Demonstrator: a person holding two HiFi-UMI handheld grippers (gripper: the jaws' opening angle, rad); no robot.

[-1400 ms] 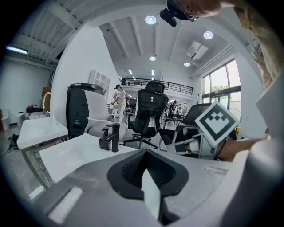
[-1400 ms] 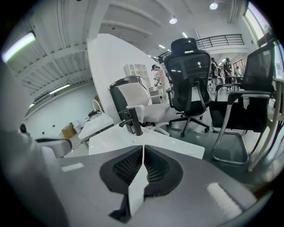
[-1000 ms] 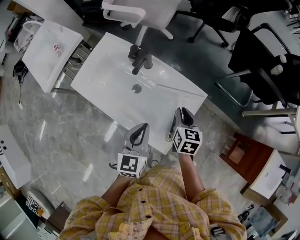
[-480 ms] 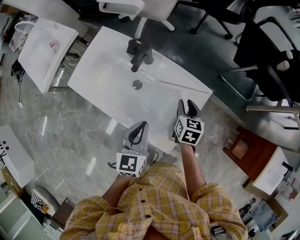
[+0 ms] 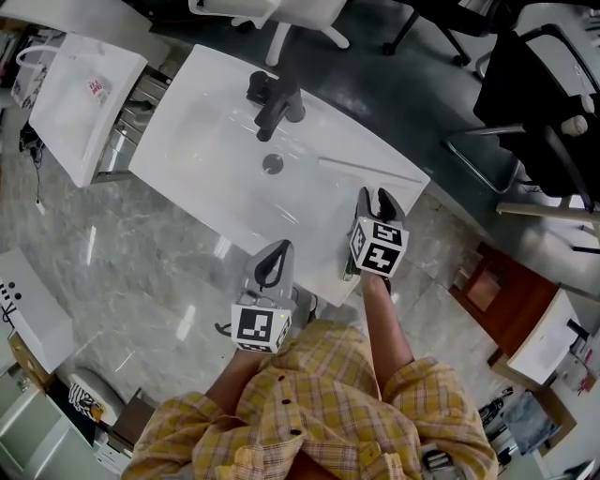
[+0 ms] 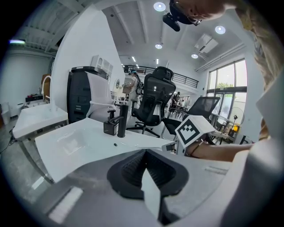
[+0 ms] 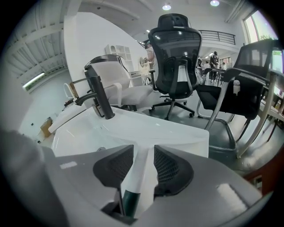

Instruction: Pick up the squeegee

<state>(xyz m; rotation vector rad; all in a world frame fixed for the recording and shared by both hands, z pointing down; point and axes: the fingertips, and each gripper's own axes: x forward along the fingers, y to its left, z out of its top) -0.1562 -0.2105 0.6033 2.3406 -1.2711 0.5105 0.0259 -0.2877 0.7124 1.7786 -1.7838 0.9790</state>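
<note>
A thin pale strip (image 5: pixel 367 170), apparently the squeegee, lies flat on the right part of the white sink (image 5: pixel 206 178), below the black faucet (image 5: pixel 272 105). My right gripper (image 5: pixel 380 200) hangs over the sink's near right corner, its tips just short of the strip's right end. Its jaws are opening. In the right gripper view (image 7: pixel 143 148) only white sink surface shows in the gap, with nothing between the pads. My left gripper (image 5: pixel 274 265) is at the sink's near edge, its tips together and empty; the left gripper view (image 6: pixel 144 153) shows the same.
A second white basin (image 5: pixel 80 103) stands at the left on a metal frame. Black office chairs (image 5: pixel 544 94) and a white chair (image 5: pixel 281 14) ring the far side. A brown wooden box (image 5: pixel 492 291) sits on the marble floor at the right.
The right gripper's jaws have gone from together to apart, and it has sunk toward the sink's right corner. The left gripper has dropped slightly and stays shut.
</note>
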